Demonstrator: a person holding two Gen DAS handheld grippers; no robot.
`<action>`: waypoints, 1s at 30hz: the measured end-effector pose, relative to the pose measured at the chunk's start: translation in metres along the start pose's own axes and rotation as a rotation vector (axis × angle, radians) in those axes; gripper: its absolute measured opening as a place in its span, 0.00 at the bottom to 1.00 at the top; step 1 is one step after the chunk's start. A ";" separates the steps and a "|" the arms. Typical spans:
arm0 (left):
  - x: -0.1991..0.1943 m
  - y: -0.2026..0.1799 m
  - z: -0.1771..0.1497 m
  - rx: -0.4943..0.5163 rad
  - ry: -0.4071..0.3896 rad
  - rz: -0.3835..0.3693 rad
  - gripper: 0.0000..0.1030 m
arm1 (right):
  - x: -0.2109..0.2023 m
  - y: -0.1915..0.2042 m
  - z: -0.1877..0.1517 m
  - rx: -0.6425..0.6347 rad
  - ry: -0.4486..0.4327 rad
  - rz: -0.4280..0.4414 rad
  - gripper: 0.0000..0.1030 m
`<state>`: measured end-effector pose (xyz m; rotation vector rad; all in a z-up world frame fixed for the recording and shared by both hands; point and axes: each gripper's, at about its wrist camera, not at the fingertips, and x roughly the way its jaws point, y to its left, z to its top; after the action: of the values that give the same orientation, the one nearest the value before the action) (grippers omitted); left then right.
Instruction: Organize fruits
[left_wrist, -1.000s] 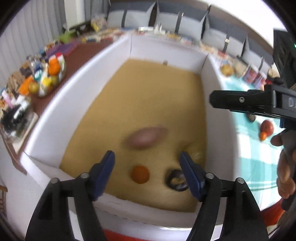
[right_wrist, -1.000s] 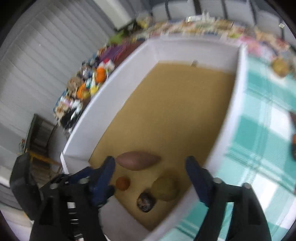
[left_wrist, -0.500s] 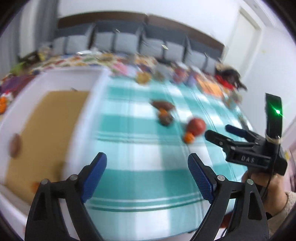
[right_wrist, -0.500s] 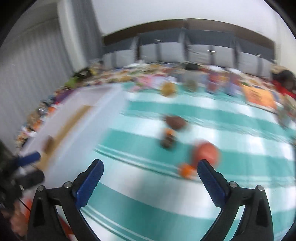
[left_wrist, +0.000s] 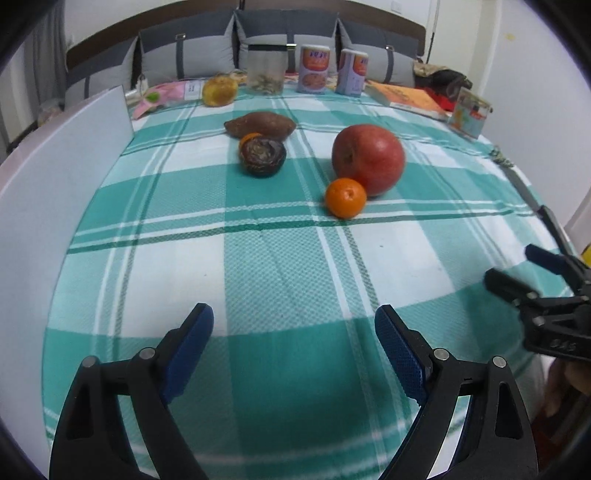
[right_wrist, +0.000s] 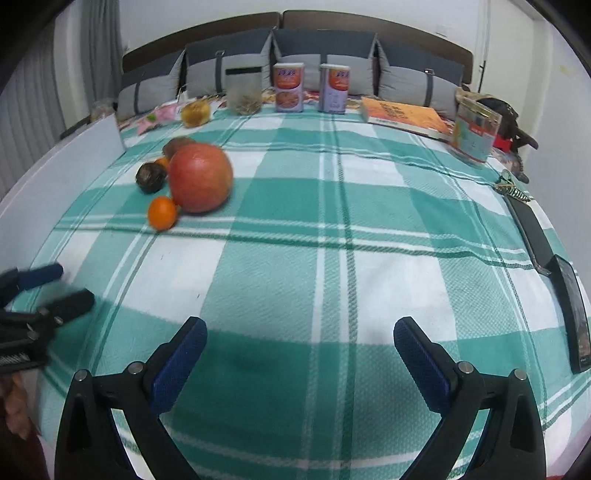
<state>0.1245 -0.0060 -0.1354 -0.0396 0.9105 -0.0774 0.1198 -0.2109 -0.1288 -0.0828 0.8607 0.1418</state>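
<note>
- Ahead of the left gripper (left_wrist: 293, 330), jaws wide and empty, an orange (left_wrist: 345, 197) touches an apple (left_wrist: 368, 158) mid-cloth (left_wrist: 280, 258); a dark fruit (left_wrist: 262, 156) and sweet potato (left_wrist: 260, 125) lie nearer the white box (left_wrist: 55, 184).
- Likewise, the right gripper (right_wrist: 300, 338) gapes empty; the fruits cluster at the cloth's far left, near the box edge.

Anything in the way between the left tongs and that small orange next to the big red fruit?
No. In the left wrist view, only bare checked cloth lies between the open left tongs and the small orange, which touches the big red fruit.
</note>
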 end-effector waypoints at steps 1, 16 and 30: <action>0.005 0.000 0.000 -0.002 0.008 0.009 0.88 | 0.001 -0.003 0.000 0.010 -0.003 -0.004 0.98; 0.014 -0.005 -0.005 0.038 0.010 0.044 0.93 | 0.021 -0.018 -0.013 0.090 0.073 -0.053 1.00; 0.014 -0.005 -0.005 0.038 0.010 0.043 0.93 | 0.021 -0.017 -0.013 0.089 0.074 -0.055 1.00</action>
<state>0.1284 -0.0124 -0.1492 0.0154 0.9191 -0.0544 0.1266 -0.2278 -0.1532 -0.0283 0.9364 0.0494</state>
